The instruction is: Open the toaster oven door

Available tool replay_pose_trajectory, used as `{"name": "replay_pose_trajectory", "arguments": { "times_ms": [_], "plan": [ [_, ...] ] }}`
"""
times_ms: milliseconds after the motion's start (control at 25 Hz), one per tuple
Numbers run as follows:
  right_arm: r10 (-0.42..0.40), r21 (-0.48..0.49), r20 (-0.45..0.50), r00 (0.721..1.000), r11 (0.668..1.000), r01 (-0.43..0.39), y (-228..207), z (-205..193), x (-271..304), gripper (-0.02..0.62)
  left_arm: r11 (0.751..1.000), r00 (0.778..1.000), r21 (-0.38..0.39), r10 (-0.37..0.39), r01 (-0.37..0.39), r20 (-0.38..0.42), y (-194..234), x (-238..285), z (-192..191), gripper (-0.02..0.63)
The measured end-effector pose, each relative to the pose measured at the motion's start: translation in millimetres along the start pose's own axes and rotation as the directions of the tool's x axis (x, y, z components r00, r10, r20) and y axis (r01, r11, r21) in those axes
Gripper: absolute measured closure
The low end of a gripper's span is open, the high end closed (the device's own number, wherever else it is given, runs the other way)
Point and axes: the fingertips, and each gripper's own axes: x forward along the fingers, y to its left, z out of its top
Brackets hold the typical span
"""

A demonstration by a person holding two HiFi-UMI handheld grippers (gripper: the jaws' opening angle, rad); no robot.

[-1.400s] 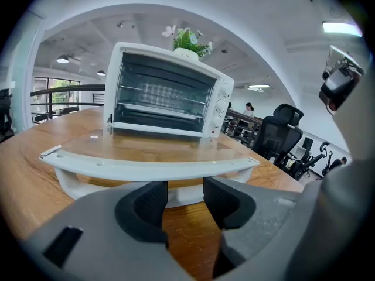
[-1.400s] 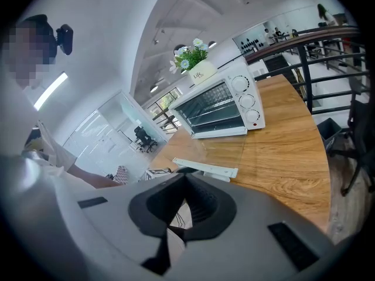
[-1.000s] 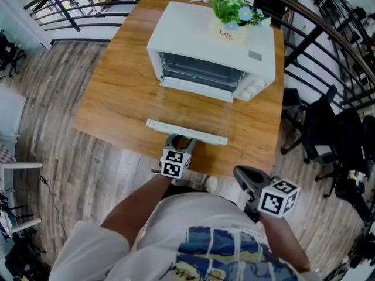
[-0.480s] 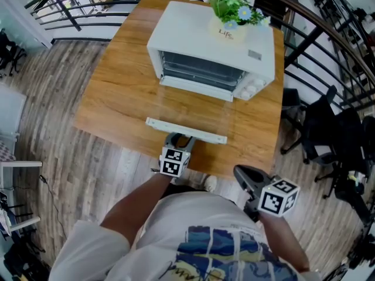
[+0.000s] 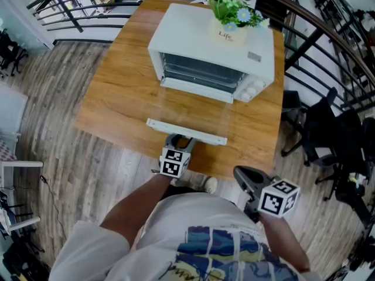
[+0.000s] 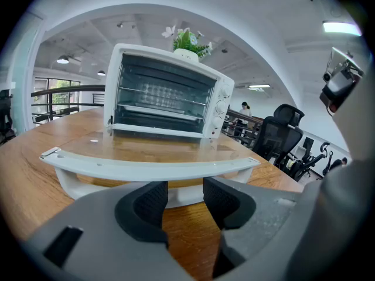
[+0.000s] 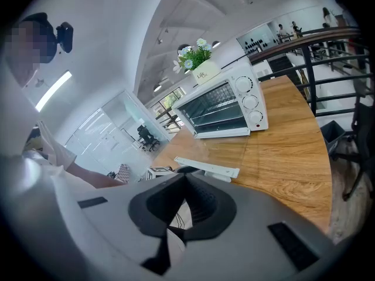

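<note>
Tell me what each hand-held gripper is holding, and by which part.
Nothing is held. The left hand-held gripper has its jaws apart, unclamped, at the handle of the open oven door; the right hand-held gripper is shut on nothing.

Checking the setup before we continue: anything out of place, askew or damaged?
Only the flower pot standing on top of the oven, an odd spot for a plant. The door lies fully open and level; nothing looks spilled or broken.
</note>
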Motion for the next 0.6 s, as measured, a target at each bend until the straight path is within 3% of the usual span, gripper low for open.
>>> {"name": "replay_pose_trajectory", "arguments": {
  "times_ms": [600],
  "plan": [
    [0.003, -0.024, 0.010, 1.000, 1.000, -0.003, 4.0, 1.9, -1.7, 0.594, 1.000, 1.000, 0.007, -0.013, 0.013, -0.007, -0.8, -2.8, 2.5, 0.423]
  ]
}}
